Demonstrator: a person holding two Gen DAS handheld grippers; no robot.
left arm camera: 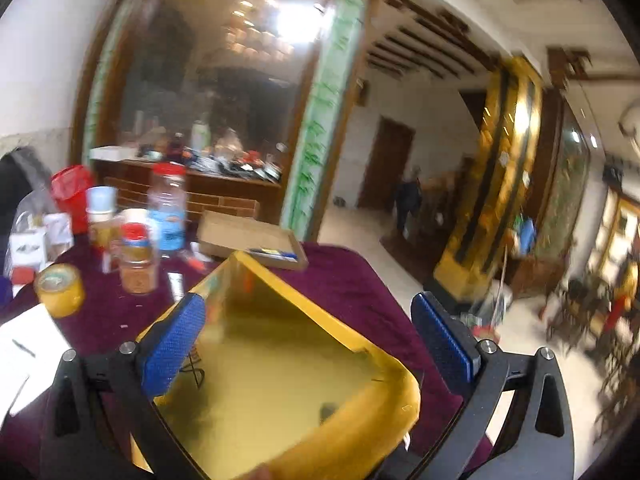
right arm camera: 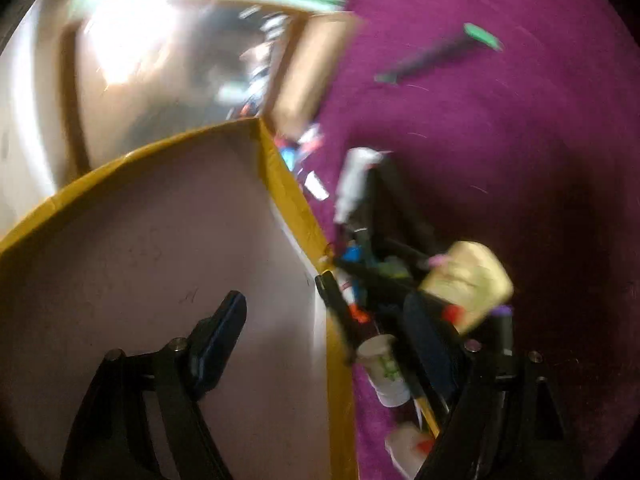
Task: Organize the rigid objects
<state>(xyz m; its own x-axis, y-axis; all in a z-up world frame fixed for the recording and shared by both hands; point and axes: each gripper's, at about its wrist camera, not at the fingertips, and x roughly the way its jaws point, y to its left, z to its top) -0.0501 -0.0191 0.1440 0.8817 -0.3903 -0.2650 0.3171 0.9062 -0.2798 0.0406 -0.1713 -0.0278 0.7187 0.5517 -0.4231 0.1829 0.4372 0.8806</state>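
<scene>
A yellow-rimmed box [left arm camera: 280,360] is tilted up over the purple tablecloth [left arm camera: 360,280]. It sits between the wide-apart blue fingers of my left gripper [left arm camera: 308,344], which is open. In the right wrist view the same box [right arm camera: 160,260] shows a pale inside. My right gripper [right arm camera: 326,338] is open and straddles the box's yellow side wall [right arm camera: 338,360], one finger inside and one outside. Beside that wall lies a blurred heap: a white paper cup [right arm camera: 384,368], a yellow tape roll [right arm camera: 468,284], a white bottle [right arm camera: 352,184] and several pens.
Left of the box stand a red-capped clear bottle [left arm camera: 168,208], a spice jar [left arm camera: 136,260], a blue-lidded jar [left arm camera: 102,216], a yellow tape roll [left arm camera: 60,288] and a red basket [left arm camera: 72,188]. A flat cardboard tray [left arm camera: 252,240] lies behind. A green-capped dark marker [right arm camera: 440,54] lies alone on the cloth.
</scene>
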